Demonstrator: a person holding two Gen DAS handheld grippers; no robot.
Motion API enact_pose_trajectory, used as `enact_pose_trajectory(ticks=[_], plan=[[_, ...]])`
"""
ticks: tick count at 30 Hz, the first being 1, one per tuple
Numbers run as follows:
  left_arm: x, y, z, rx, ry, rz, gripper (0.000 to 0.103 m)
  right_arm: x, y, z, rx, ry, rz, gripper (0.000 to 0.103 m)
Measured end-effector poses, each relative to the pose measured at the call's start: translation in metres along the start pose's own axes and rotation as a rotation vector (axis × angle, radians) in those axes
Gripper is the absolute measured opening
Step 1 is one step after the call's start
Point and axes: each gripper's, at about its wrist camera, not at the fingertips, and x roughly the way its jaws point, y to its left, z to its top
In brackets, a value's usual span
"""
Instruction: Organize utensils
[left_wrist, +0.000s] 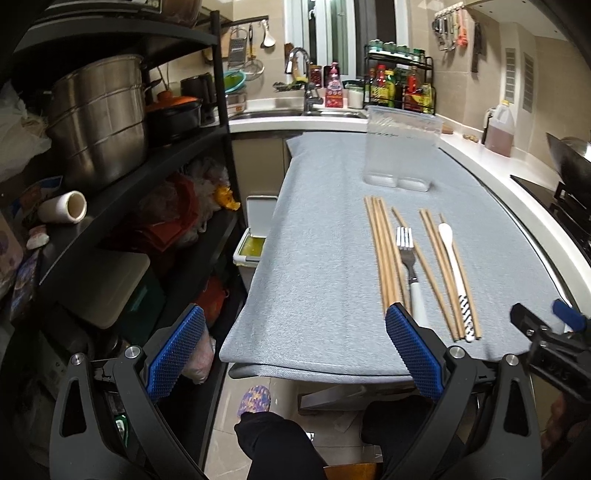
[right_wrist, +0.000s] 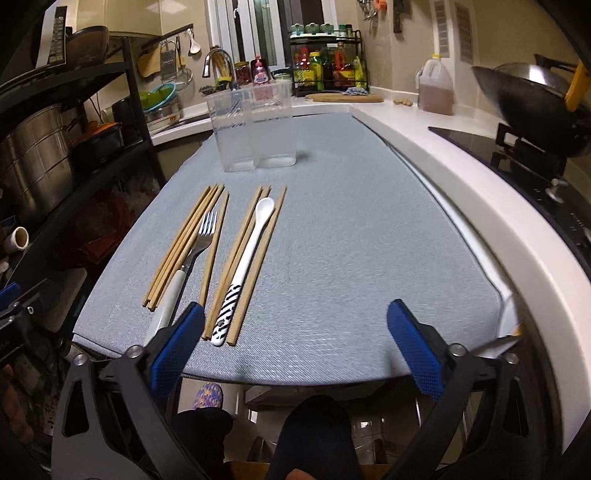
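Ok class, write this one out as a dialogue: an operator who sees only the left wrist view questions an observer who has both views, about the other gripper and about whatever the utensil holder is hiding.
Operator: I see just a corner of the right gripper. Is it holding anything?
Observer: No. It is open, and only bare grey mat shows between its fingers.
Operator: The clear holder blocks the counter behind it. Is anything there?
Observer: Yes, a round wooden cutting board lies flat there, just in front of the spice rack.
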Motion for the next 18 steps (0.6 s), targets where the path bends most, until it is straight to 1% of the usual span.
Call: enact_pose_trajectory(ticks=[1,3,5,7,12,13,14,15,18], plan=[[0.003,0.001,0.0,-0.003,0.006,0.001,0.095,0.008,0.003,-0.002,-0.01,0.013,-0.003,0.072],[0.009,0.001,-0.002,-0.005,0.021,0.001,0.095,0.019,0.007,-0.006,-0.019,0.041,0.017,0.055],[0.015,-0.001,-0.004,-0.002,0.037,-0.004,0.095,0.025,0.01,-0.008,-0.028,0.059,0.046,0.051],[0.021,-0.002,-0.005,0.0,0.049,-0.011,0.095,0.027,0.013,-0.008,-0.039,0.048,0.047,0.05],[0.029,-0.012,-0.01,0.014,0.065,-0.033,0.095,0.028,0.02,-0.011,-0.091,0.012,0.019,0.045],[0.03,-0.014,-0.011,0.018,0.067,-0.039,0.095,0.027,0.02,-0.011,-0.098,0.003,0.004,0.045],[0.03,-0.017,-0.012,0.024,0.068,-0.046,0.095,0.026,0.02,-0.011,-0.113,-0.008,-0.031,0.043],[0.031,-0.021,-0.014,0.031,0.069,-0.057,0.095,0.029,0.019,-0.012,-0.12,0.004,-0.052,0.042],[0.033,-0.033,-0.019,0.059,0.063,-0.097,0.094,0.031,0.008,-0.012,-0.079,0.008,-0.025,0.042]])
